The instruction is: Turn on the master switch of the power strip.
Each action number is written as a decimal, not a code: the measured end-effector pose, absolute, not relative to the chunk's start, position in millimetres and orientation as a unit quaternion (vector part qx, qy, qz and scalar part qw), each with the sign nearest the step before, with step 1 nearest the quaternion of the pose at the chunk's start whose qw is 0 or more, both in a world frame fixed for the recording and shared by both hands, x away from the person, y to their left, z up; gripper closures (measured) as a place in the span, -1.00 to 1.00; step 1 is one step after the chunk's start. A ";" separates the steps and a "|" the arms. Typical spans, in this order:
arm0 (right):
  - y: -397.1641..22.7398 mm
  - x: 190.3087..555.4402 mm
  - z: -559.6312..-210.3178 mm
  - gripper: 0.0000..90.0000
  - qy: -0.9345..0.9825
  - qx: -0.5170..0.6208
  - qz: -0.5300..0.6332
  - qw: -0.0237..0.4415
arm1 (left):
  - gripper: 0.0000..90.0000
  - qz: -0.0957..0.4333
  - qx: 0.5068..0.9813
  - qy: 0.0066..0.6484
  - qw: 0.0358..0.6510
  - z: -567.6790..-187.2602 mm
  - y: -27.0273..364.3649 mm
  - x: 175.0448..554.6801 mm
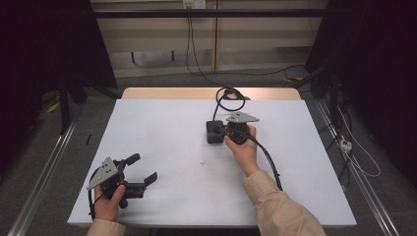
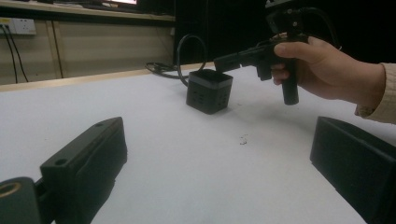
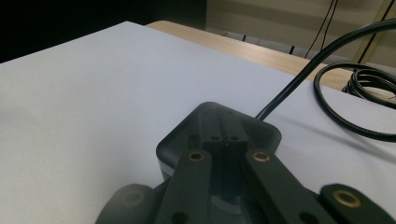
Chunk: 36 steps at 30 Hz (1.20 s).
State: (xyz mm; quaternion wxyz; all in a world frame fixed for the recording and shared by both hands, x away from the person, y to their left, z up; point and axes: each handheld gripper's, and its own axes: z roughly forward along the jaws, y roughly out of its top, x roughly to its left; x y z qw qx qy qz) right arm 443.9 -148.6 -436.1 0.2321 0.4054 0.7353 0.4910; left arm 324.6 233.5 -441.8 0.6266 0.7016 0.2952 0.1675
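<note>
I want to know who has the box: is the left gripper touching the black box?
No, the left gripper rests open near the table's front edge, well apart from the black box.

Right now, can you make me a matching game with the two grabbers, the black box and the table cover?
Things:
1. left gripper
2. right gripper
3. black box
4. table cover

Descriptions:
A. white and flat
B. jaws closed together, over the box
C. standing on the cover, cable at its back
D. jaws wide apart, nothing between them

Pairs: 1-D, 2-B, 3-C, 4-A
</note>
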 end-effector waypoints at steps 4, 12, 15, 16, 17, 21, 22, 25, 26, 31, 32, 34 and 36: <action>-148.7 444.2 -436.8 1.00 0.736 0.404 0.491 0.232 | -0.92 0.168 0.702 0.295 0.626 -441.9 233.6 324.7; -147.3 444.0 -438.0 1.00 0.738 0.400 0.491 0.232 | -0.92 0.168 0.701 0.295 0.627 -441.9 233.9 324.8; -146.6 443.5 -438.2 1.00 0.739 0.399 0.489 0.235 | -0.92 0.168 0.702 0.295 0.627 -441.7 233.7 324.6; -146.6 443.5 -438.3 1.00 0.740 0.396 0.489 0.237 | -0.92 0.168 0.702 0.295 0.627 -441.6 233.6 324.6; -146.5 443.2 -438.3 1.00 0.741 0.396 0.488 0.237 | -0.92 0.168 0.702 0.295 0.627 -441.6 233.4 324.4; -146.9 443.6 -438.9 1.00 0.743 0.392 0.488 0.237 | -0.92 0.168 0.702 0.294 0.626 -441.5 233.3 324.3; -146.9 443.7 -438.9 1.00 0.743 0.392 0.488 0.237 | -0.92 0.168 0.702 0.294 0.626 -441.5 233.3 324.3; -146.7 443.6 -439.1 1.00 0.745 0.389 0.486 0.240 | -0.92 0.168 0.702 0.294 0.627 -441.5 233.4 324.2; -146.8 443.5 -439.3 1.00 0.745 0.389 0.486 0.240 | -0.92 0.168 0.702 0.294 0.626 -441.4 233.4 324.2; -146.8 443.5 -440.0 1.00 0.745 0.387 0.487 0.241 | -0.92 0.169 0.701 0.293 0.628 -441.1 233.4 324.0; -146.2 443.0 -439.8 1.00 0.747 0.385 0.485 0.243 | -0.92 0.168 0.700 0.295 0.628 -441.2 233.3 323.8; -145.9 442.9 -440.0 1.00 0.747 0.383 0.484 0.246 | -0.92 0.168 0.700 0.294 0.628 -441.2 233.4 323.9; -146.0 442.9 -440.1 1.00 0.747 0.385 0.484 0.245 | -0.92 0.168 0.701 0.294 0.628 -441.3 233.3 323.9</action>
